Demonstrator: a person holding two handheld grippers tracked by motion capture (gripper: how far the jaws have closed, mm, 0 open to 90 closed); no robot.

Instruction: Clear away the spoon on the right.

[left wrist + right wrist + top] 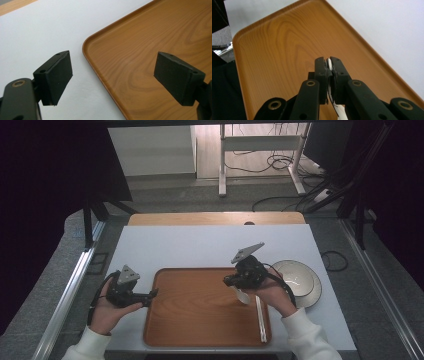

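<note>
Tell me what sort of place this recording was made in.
Probably a lab or workshop rigged for recording, not a dining room: black curtains flank the table, loose cables run across the floor, and a bare metal stand sits behind.

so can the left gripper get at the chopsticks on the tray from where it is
Probably yes: the left gripper is open at the tray's left edge, bare wood between it and the chopsticks, though the right gripper hangs near them.

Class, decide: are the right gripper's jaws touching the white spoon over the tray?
Touching. In the right gripper view, the right gripper has its jaws clamped on the white spoon, with no gap on either side.
</note>
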